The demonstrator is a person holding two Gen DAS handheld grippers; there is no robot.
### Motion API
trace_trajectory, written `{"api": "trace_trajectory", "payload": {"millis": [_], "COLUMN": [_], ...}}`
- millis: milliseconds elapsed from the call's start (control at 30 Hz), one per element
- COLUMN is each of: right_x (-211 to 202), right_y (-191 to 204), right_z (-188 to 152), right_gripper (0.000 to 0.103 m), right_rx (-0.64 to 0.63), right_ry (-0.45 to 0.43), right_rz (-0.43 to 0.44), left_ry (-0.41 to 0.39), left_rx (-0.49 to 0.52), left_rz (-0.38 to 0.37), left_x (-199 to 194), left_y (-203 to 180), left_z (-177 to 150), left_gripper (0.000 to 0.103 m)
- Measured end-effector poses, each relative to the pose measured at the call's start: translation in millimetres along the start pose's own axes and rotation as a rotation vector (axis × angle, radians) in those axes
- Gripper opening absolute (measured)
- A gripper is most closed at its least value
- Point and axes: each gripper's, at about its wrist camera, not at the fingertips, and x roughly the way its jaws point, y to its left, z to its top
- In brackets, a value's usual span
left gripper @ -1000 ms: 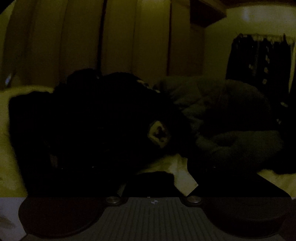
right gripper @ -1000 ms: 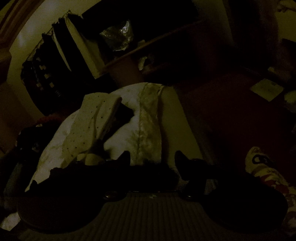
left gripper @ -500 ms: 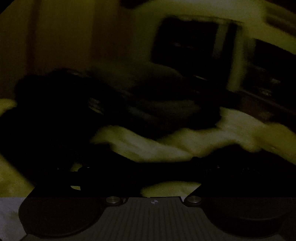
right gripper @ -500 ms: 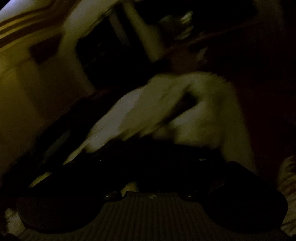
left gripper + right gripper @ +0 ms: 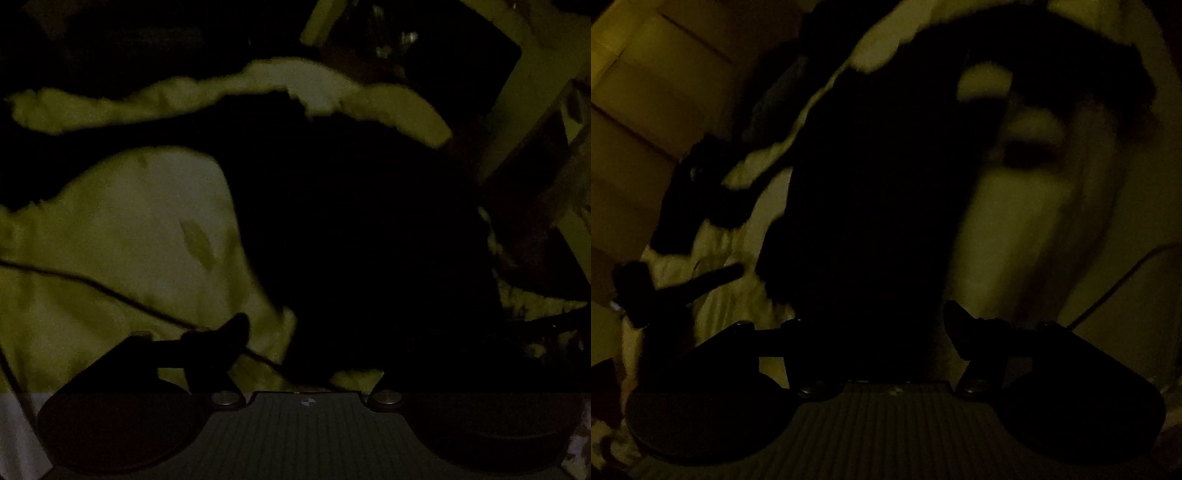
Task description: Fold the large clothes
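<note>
Currently, both views are very dark, so detail is limited. Nearest the left camera, the left gripper (image 5: 306,350) shows one finger (image 5: 221,338) against the pale bedding (image 5: 122,229); the other finger is lost in the black mass, so whether the jaws are spread or pinching cloth cannot be told. Nearest the right camera, the right gripper (image 5: 871,332) has its jaws spread, one finger (image 5: 960,325) clear on the right, with the dark garment (image 5: 879,184) lying between them.

The dark garment (image 5: 351,229) lies on the bedding, stretched away from both grippers. Judged from its loose, irregular outline, no neat fold is complete; most folding remains.

A thin cable (image 5: 110,288) crosses the bedding near the left gripper and could snag. Farther off, pale wall panels (image 5: 646,92) stand at left; other background objects are too dark to identify.
</note>
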Motion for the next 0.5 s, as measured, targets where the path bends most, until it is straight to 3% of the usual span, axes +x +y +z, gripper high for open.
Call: {"api": "trace_trajectory", "payload": {"millis": [100, 167, 233, 267, 300, 400, 500], "right_x": [16.8, 29.4, 37.2, 37.3, 33.7, 15.4, -7.7], "right_y": [8.9, 15.4, 17.0, 16.5, 16.3, 15.1, 15.9], "right_z": [-12.8, -18.5, -21.7, -21.7, -20.0, -12.1, -2.2], "right_gripper": [0.064, 0.062, 0.043, 0.025, 0.022, 0.018, 0.016], "right_rx": [0.005, -0.015, -0.012, 0.001, 0.018, 0.043, 0.074], "right_ry": [0.109, 0.155, 0.179, 0.180, 0.170, 0.113, 0.057], "right_rz": [0.079, 0.070, 0.043, 0.064, 0.101, 0.150, 0.228], "left_ry": [0.032, 0.045, 0.050, 0.038, 0.029, -0.006, -0.153], "left_rx": [0.010, 0.005, 0.021, 0.026, 0.013, -0.040, -0.053], "left_rz": [-0.027, -0.038, 0.002, 0.008, -0.005, -0.026, -0.006], "left_x": [16.4, 26.9, 33.0, 33.2, 31.0, 13.3, -42.2], "left_y": [-5.1, -10.2, -17.1, -19.3, -17.8, -10.6, -5.7], "left_z": [-9.8, -14.0, -16.9, -18.6, -17.9, -7.8, 11.3], "left_gripper": [0.103, 0.102, 0.087, 0.080, 0.055, 0.049, 0.042]}}
